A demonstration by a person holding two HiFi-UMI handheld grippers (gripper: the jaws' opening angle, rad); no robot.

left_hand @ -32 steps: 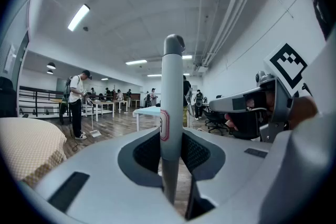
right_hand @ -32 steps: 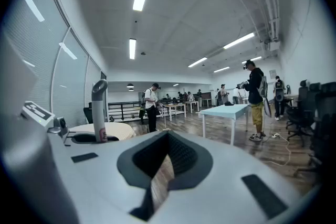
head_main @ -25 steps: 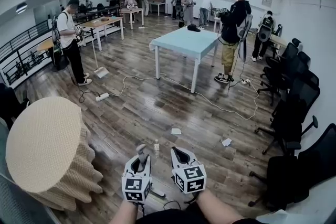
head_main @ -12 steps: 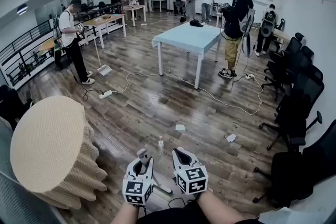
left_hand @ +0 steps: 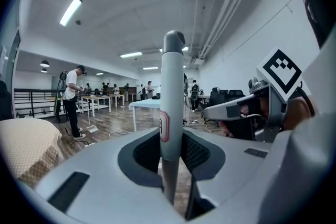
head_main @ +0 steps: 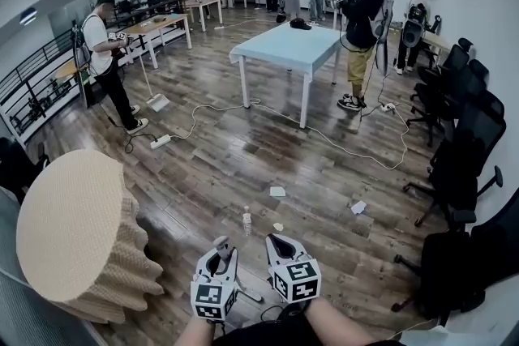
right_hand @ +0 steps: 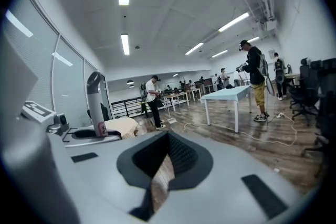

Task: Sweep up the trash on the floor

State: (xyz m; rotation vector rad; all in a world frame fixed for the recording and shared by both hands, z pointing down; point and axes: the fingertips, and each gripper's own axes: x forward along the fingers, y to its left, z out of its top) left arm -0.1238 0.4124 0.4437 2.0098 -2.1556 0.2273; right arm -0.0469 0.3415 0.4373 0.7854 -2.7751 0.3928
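Since a second ago both tools have slid a little lower in the head view, and a small pale scrap (head_main: 278, 227) has come into sight just above them.

At bottom centre, the left hand-held gripper (head_main: 219, 255) is clamped on an upright grey pole (head_main: 220, 242). Its own view shows the jaws pressed against both sides of that pole (left_hand: 170, 113), which bears a red-edged label and ends in a hooked cap. Just to its right, the right hand-held gripper (head_main: 282, 245) holds nothing. In the right gripper view its jaws stand only a narrow slit apart, with wooden floor (right_hand: 315, 155) showing through.

The trash lies on the floor (head_main: 243, 166) in the lower middle of the frame. A small clear bottle (head_main: 247, 220) stands just left of the scrap, a flat piece of paper (head_main: 277, 191) lies a little above them, and a crumpled paper (head_main: 358, 207) sits further right.

A ribbed beige round seat (head_main: 73, 231) fills the lower left. A pale blue desk (head_main: 288, 53) stands at upper centre, with a person in black (head_main: 363, 20) at its right end. At upper left another person (head_main: 104, 53) stands beside a dustpan (head_main: 157, 102). Black office chairs (head_main: 462, 166) line the right edge, and a white cable (head_main: 324, 138) trails across the boards.
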